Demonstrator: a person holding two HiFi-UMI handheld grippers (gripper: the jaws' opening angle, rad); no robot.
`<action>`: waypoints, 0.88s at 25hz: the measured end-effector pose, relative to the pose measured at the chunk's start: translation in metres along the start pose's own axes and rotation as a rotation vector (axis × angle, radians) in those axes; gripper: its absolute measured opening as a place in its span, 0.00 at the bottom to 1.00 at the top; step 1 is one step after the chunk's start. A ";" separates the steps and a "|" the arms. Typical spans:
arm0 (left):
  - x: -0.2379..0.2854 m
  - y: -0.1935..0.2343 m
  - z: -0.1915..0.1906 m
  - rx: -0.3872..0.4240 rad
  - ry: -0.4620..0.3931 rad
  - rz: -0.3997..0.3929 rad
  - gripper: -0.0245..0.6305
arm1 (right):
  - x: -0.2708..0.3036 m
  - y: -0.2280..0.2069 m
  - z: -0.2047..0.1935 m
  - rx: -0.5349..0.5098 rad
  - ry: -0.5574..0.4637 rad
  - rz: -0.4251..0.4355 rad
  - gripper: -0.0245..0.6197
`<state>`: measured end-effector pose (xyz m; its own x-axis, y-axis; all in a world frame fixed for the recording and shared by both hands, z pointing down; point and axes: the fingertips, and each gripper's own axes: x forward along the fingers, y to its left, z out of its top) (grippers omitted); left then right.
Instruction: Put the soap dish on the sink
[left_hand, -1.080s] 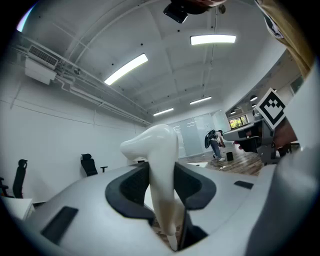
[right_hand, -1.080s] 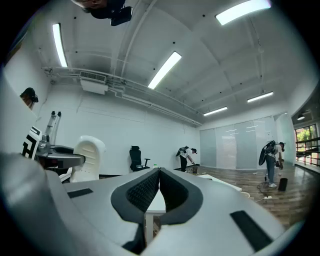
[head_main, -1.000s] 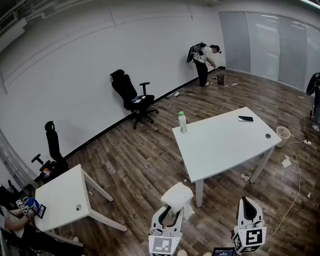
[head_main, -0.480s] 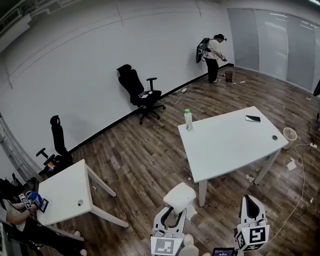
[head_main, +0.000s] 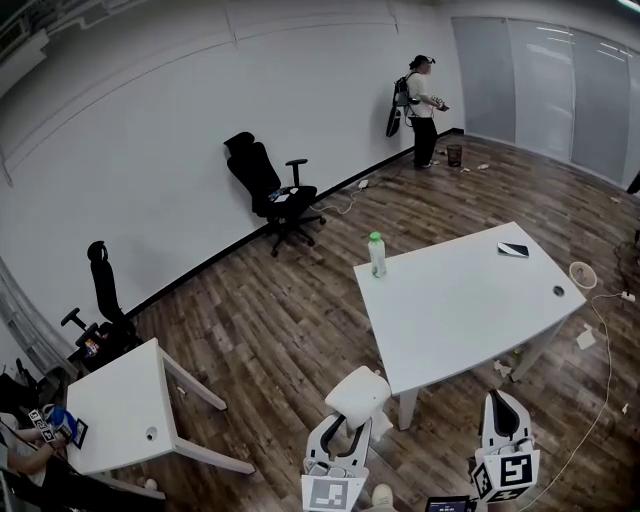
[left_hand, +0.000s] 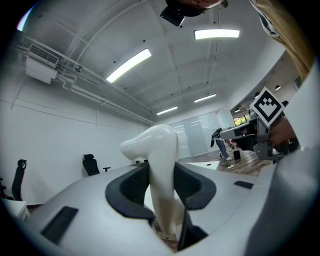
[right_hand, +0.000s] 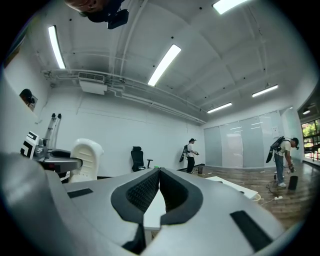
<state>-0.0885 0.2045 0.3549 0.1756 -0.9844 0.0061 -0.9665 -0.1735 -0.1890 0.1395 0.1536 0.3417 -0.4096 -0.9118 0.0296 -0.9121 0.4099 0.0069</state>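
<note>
My left gripper (head_main: 345, 422) sits at the bottom centre of the head view, shut on a white soap dish (head_main: 357, 395). In the left gripper view the soap dish (left_hand: 159, 165) stands edge-up between the two dark pads (left_hand: 131, 187), which press on both of its sides. To its right, my right gripper (head_main: 498, 402) is held level; in the right gripper view its pads (right_hand: 145, 190) meet at the tips with nothing between them. No sink shows in any view.
A white table (head_main: 470, 300) stands just ahead with a green-capped bottle (head_main: 376, 255) and a phone (head_main: 513, 249) on it. A smaller white table (head_main: 110, 410) is at left. Two black office chairs (head_main: 268, 190) stand by the wall. A person (head_main: 421, 95) stands at the far corner.
The whole room has shifted in the head view as I walk; both grippers keep their places in the frame, dish still held. The far person has straightened up.
</note>
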 end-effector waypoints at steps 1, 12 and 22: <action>0.008 0.005 -0.001 0.003 -0.005 -0.002 0.25 | 0.008 0.001 -0.001 -0.003 0.003 -0.002 0.05; 0.058 0.045 -0.016 -0.009 -0.006 -0.035 0.25 | 0.068 0.010 -0.006 -0.024 0.031 -0.038 0.05; 0.089 0.055 -0.024 -0.021 0.000 -0.050 0.25 | 0.094 0.004 -0.017 -0.024 0.052 -0.056 0.05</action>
<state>-0.1307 0.1065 0.3684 0.2243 -0.9744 0.0147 -0.9602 -0.2235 -0.1675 0.0977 0.0696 0.3612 -0.3556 -0.9312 0.0806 -0.9327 0.3591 0.0336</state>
